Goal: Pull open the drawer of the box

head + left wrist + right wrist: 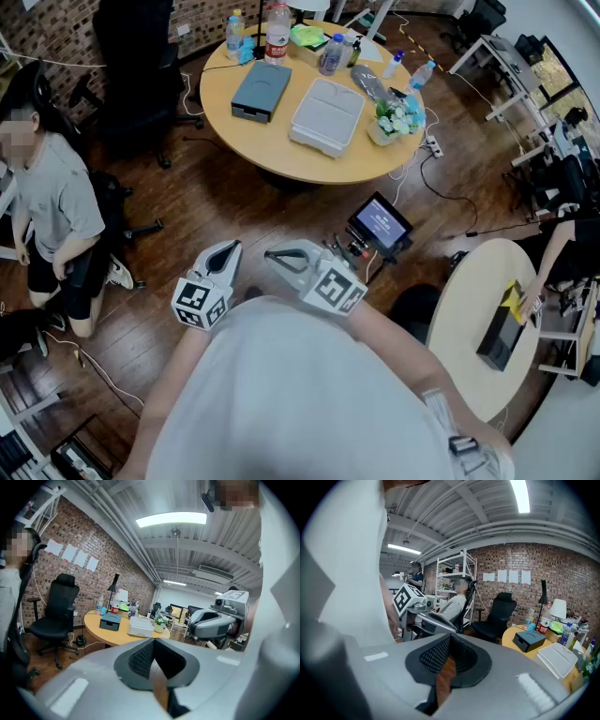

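Note:
The box with the drawer is a dark grey-blue case [261, 90] lying on the round wooden table [281, 155] at the far side of the room; it also shows small in the left gripper view [110, 621] and the right gripper view [528, 641]. Both grippers are held close to the person's body, well short of the table. My left gripper [228, 251] points toward the table, its jaws together with nothing between them [153, 641]. My right gripper [279, 255] sits beside it, jaws likewise together and empty [449, 639].
On the table are a white case [326, 114], bottles [277, 33] and a flower pot [392, 120]. A black office chair [136, 66] stands at the table's left, and a person [56, 206] sits further left. A small screen [379, 225] and cables lie on the floor; a second round table [478, 323] is at right.

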The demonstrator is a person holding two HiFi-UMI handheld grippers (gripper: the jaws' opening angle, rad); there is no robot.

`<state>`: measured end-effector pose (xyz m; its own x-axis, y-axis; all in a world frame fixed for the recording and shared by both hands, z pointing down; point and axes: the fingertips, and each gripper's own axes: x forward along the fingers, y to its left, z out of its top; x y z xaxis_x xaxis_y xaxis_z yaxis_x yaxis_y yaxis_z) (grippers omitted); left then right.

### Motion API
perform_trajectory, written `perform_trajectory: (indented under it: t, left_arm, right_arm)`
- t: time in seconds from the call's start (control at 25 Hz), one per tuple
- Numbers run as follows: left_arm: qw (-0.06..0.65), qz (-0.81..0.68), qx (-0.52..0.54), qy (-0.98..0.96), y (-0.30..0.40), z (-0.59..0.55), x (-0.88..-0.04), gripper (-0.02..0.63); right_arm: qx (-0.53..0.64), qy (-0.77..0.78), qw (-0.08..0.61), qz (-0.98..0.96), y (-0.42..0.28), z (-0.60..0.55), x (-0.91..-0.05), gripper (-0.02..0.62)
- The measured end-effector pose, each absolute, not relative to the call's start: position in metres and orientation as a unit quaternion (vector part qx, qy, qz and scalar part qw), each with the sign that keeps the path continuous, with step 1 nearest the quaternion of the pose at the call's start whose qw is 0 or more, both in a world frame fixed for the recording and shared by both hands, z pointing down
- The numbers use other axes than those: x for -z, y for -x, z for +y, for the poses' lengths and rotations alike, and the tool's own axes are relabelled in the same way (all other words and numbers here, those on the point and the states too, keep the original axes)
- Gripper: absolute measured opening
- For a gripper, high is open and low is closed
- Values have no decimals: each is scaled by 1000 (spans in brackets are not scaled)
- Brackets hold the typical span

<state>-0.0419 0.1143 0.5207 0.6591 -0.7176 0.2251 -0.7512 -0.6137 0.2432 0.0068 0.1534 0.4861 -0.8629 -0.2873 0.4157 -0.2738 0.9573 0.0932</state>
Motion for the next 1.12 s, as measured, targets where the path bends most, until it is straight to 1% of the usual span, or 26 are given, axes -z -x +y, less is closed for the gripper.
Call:
perform_trajectory:
  t: [0.28, 0.36, 0.56, 0.68, 0.92, 1.12]
  left_arm:
    - [167, -407, -56, -896, 79, 99, -526, 5]
    - [168, -408, -59, -896, 89, 96, -526, 6]
    - [168, -400, -60, -899, 89, 82, -528, 5]
    - [175, -401, -69, -897, 90, 78, -539, 5]
    - [180, -407, -93, -891, 91, 54, -554, 5]
    - [202, -412, -116, -881, 93, 17, -562, 6]
  right_arm:
    - [14, -134, 193, -972, 35, 140, -483, 6]
    - [12, -132, 200, -971, 42, 137, -483, 5]
    - [7, -142, 196, -970, 41, 120, -481, 5]
    - [3, -139, 216, -966, 39, 113, -496, 5]
    - [-14, -135, 215, -967, 39, 77, -521, 5]
    - [-16, -129, 224, -966, 25, 39, -530, 5]
